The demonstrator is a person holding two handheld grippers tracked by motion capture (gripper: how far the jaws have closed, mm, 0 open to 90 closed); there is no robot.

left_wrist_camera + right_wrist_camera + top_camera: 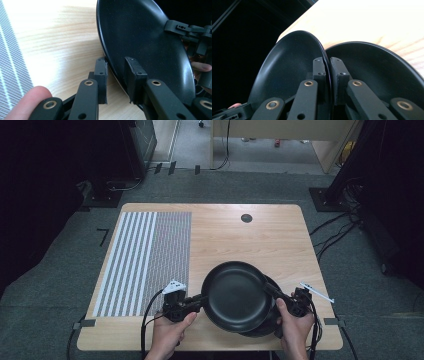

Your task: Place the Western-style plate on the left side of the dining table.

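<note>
Top plate (236, 295), near table (280, 235) edge at 5 o'clock, gripped at 9 by left gripper (199, 298), at 3 by right gripper (274, 292); it largely hides lower plate (265, 326).

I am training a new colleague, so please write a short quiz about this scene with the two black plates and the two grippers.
1. True or false: the upper black plate is held at opposite rims by the left gripper and the right gripper.
2. What lies directly under the held plate? A) a second black plate B) a white bowl C) a folded cloth
3. Fill in: the left part of the wooden table is covered by a sheet with ______ and a fine grid pattern.

Key
1. True; both pairs of jaws pinch its rim.
2. A, the lower black plate.
3. stripes; this is the patterned sheet.
</note>
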